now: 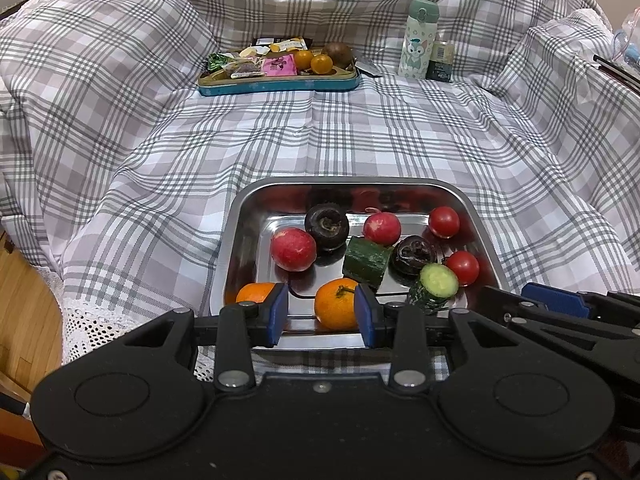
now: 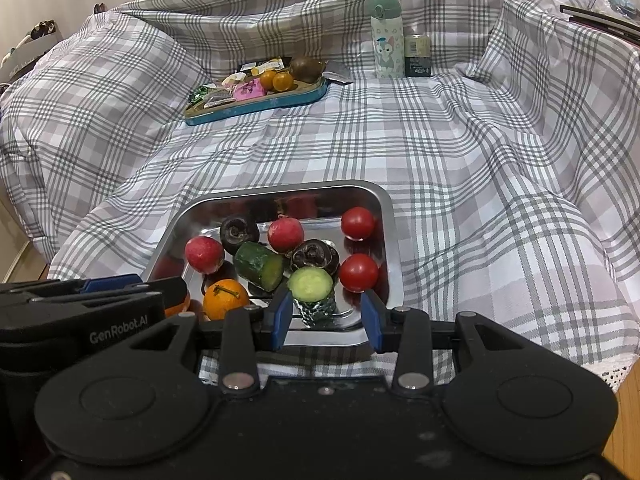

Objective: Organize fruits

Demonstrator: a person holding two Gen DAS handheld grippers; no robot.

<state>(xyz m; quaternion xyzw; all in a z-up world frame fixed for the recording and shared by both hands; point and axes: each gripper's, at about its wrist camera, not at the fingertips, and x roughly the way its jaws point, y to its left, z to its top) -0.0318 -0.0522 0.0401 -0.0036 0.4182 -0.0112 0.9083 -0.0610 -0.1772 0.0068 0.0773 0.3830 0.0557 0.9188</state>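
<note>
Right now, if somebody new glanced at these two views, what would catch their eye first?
Probably the shiny steel tray in the middle of the checked cloth, crowded with bright produce: red tomatoes, an orange at its near edge and cut cucumber pieces. Next, the blue tin tray of snacks farther back, with a pale green bottle standing to its right.

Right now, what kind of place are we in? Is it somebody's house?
Probably a home. A checked cloth is draped over the furniture, with a wooden floor beside it. A cartoon-cat water bottle and a blue tray of snacks sit behind the steel tray of fruit.
</note>
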